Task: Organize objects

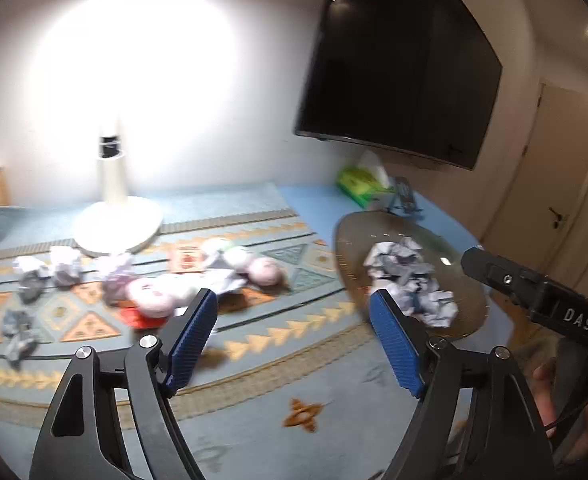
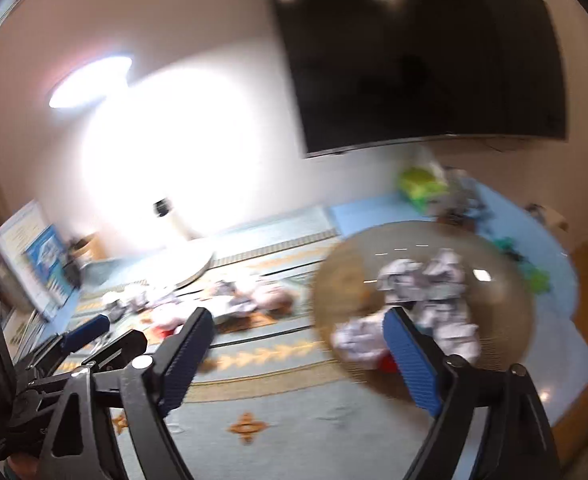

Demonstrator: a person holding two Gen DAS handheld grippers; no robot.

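My left gripper [image 1: 294, 312] is open and empty, held above a patterned blue rug [image 1: 254, 384]. A round glass plate [image 1: 350, 248] at the right holds several crumpled paper balls [image 1: 410, 280]. More crumpled paper balls [image 1: 66, 268] and pink-white round objects [image 1: 268, 270] lie loose on the rug at the left and centre. My right gripper [image 2: 298, 332] is open and empty, above the rug left of the glass plate [image 2: 334, 280] with its paper balls [image 2: 434, 280]. The right gripper's body shows at the right edge of the left wrist view [image 1: 534, 292].
A white lamp with a round base [image 1: 118, 224] stands on the rug at the back left. A dark TV [image 1: 402, 60] hangs on the wall. A green packet [image 1: 358, 182] and a small blue stand [image 1: 404, 196] lie at the back right. A door [image 1: 554, 180] is at far right.
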